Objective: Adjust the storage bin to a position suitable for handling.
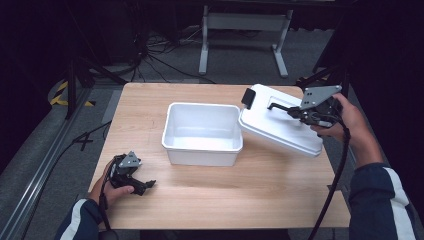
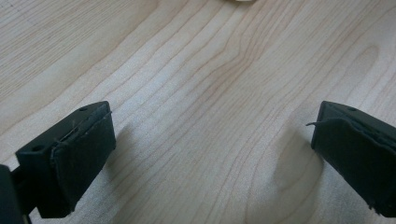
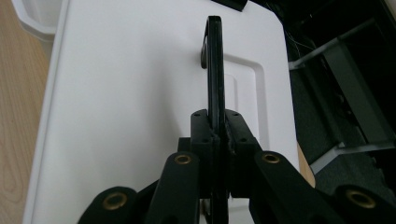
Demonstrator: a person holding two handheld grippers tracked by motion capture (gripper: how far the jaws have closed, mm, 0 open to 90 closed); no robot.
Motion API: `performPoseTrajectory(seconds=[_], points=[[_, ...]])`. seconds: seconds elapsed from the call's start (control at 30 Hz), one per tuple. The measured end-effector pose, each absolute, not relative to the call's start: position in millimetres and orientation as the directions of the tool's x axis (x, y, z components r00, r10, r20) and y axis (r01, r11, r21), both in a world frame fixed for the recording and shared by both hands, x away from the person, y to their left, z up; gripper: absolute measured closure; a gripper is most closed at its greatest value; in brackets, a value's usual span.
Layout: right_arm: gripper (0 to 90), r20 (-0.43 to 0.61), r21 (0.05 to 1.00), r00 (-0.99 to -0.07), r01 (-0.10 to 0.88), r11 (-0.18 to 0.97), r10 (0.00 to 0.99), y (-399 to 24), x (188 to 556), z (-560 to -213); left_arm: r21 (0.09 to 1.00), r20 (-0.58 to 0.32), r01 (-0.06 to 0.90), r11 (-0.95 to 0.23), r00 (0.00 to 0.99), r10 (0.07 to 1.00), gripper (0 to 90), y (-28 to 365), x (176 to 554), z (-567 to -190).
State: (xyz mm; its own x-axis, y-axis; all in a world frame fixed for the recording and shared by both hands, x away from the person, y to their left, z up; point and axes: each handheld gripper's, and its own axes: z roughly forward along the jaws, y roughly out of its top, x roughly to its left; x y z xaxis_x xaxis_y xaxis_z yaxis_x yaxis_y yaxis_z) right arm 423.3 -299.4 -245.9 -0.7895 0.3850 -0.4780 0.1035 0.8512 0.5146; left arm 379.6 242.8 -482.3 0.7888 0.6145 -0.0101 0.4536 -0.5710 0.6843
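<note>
Nearest the camera, at the table's (image 1: 260,195) near left, the left gripper (image 1: 145,186) rests idle, its 2 jaws spread wide over bare wood with nothing between them. On the right, the right gripper (image 1: 280,107) is clamped tight on the thin black handle (image 3: 214,70) of the white lid (image 1: 280,125), which hangs tilted, its left edge touching or just over the right rim of the open white tub (image 1: 202,132). Judging by this, the lid is off the tub, and whether it is being removed or fitted cannot be told; setting it down or seating it remains. A black latch (image 1: 248,98) shows at the lid's far left corner; the tub looks empty.
</note>
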Motion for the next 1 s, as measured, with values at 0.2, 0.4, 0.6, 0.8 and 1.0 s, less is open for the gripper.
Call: performPoseTrajectory(seconds=[0.2,0.4,0.6,0.8,1.0], points=[[84.4,-0.462,0.522,-0.782,0.142,0.841,0.419,-316.2,425.5,-258.2,0.685,-0.010,0.454,-0.570,0.788,0.615,0.2,242.7,379.6,-482.3],[84.4,-0.446,0.517,-0.779,0.178,0.837,0.441,-324.8,432.6,-279.4,0.685,-0.010,0.453,-0.570,0.788,0.615,0.2,242.7,379.6,-482.3],[84.5,-0.419,0.521,-0.783,0.209,0.828,0.461,-330.9,441.3,-297.5,0.685,-0.010,0.454,-0.569,0.788,0.616,0.2,242.7,379.6,-482.3],[84.4,-0.393,0.507,-0.791,0.239,0.828,0.469,-331.9,450.5,-314.8,0.685,-0.010,0.454,-0.571,0.788,0.615,0.2,242.7,379.6,-482.3],[84.5,-0.373,0.496,-0.797,0.262,0.828,0.475,-327.6,457.8,-330.7,0.684,-0.009,0.453,-0.571,0.789,0.614,0.2,242.8,379.7,-482.3]])
